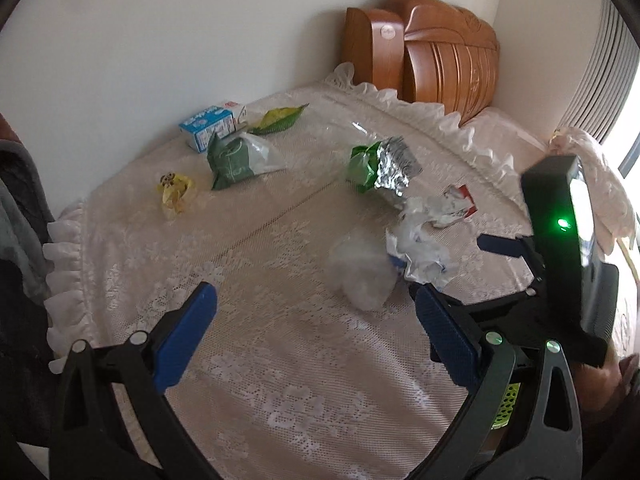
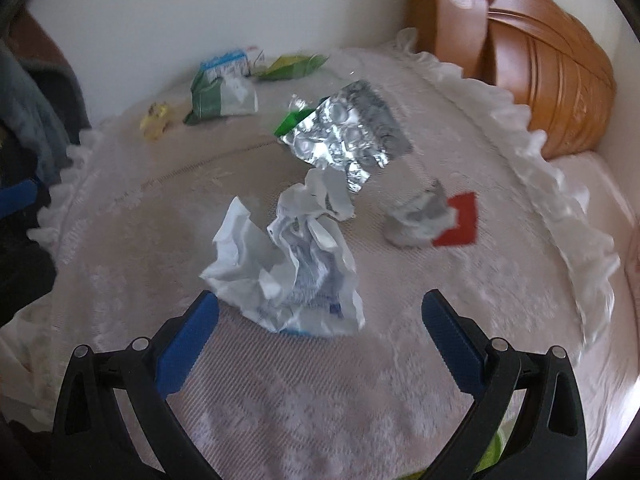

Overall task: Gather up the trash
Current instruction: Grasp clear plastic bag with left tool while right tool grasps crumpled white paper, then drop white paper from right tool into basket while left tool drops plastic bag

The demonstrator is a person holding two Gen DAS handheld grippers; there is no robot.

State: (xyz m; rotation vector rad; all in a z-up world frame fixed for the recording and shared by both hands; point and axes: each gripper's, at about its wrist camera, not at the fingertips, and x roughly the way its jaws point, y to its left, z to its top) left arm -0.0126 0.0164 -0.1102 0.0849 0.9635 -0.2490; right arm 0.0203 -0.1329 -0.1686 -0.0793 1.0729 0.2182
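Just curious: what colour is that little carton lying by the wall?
The carton is light blue and white, clearest in the left wrist view.

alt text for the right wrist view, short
The open right gripper hovers just short of a crumpled white wrapper on a lace bedspread. Beyond lie a silver foil bag, a red-and-grey scrap, and green and yellow wrappers near the wall.
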